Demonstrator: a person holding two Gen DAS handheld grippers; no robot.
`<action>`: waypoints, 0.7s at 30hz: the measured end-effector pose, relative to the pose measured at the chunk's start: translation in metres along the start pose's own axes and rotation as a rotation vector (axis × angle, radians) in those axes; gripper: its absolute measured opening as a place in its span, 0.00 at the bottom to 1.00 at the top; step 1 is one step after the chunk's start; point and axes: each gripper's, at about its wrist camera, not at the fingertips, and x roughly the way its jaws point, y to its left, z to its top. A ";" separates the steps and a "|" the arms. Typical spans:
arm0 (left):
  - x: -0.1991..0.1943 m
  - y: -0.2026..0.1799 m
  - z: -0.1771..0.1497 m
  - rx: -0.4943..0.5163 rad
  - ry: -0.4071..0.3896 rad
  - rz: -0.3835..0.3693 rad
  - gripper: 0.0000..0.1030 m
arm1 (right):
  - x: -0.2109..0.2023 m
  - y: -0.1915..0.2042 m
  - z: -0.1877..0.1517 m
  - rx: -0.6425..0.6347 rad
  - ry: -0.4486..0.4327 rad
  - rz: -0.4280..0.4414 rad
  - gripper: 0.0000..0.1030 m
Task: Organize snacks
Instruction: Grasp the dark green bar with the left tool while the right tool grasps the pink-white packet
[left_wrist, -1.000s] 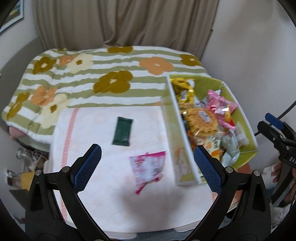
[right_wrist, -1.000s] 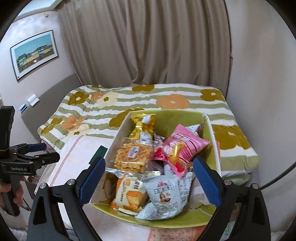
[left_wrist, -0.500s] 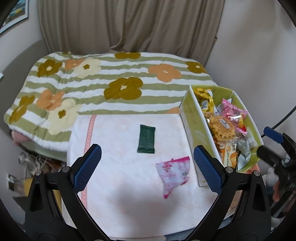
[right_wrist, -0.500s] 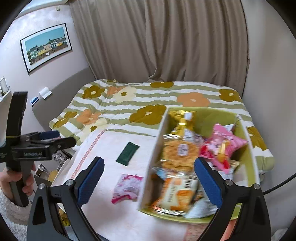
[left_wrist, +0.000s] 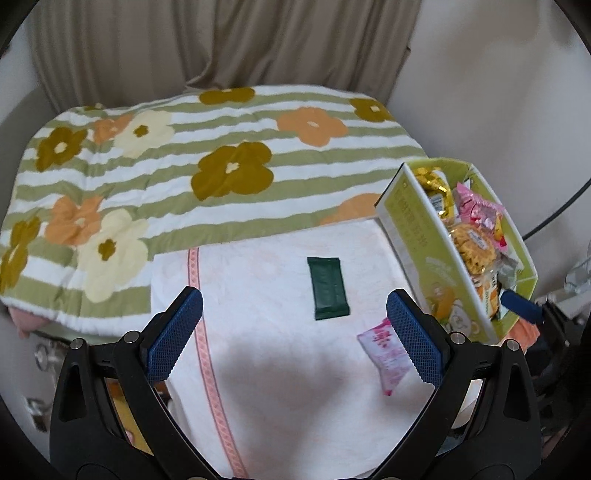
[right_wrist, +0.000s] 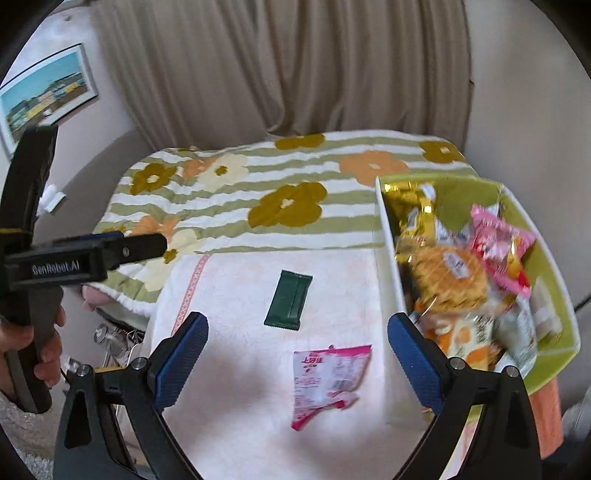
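Blue ribbed pads line the fingers (left_wrist: 173, 334) of the left gripper (left_wrist: 293, 334), which are spread wide with nothing between them, above the near part of a pale pink towel (left_wrist: 258, 354). The right gripper (right_wrist: 297, 358) is likewise spread and empty over the same towel (right_wrist: 236, 332).

Two loose snacks lie flat on the towel. A dark green packet (left_wrist: 328, 288) sits toward the towel's far right part, long and rectangular with crimped ends. A pink and white packet (left_wrist: 386, 350) lies nearer, toward the right edge, crumpled and partly behind the left gripper's right finger. From the right wrist the green packet (right_wrist: 289, 303) lies beyond the pink one (right_wrist: 327, 380), the two apart, and the pink packet shows whole, with red print and a torn-looking lower corner.

A light green box (left_wrist: 413, 229) stands along the towel's right edge, crowded with wrapped snacks: gold foil at its far end, a round waffle-like biscuit, pink and orange bags. The right wrist view looks into the box (right_wrist: 554, 280), slightly blurred.

A striped, flowered blanket (left_wrist: 229, 173) lies beyond the towel. Only the right wrist view shows the left hand (right_wrist: 40, 343) gripping its handle, and a framed picture (right_wrist: 44, 96) on the wall.
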 end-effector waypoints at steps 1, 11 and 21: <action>0.006 0.002 0.002 0.010 0.011 -0.004 0.96 | 0.005 0.003 -0.003 0.024 0.006 -0.012 0.94; 0.105 -0.016 -0.001 0.125 0.202 -0.121 0.96 | 0.046 0.008 -0.066 0.226 0.066 -0.158 0.94; 0.178 -0.043 -0.006 0.181 0.275 -0.122 0.91 | 0.084 -0.003 -0.096 0.278 0.088 -0.217 0.94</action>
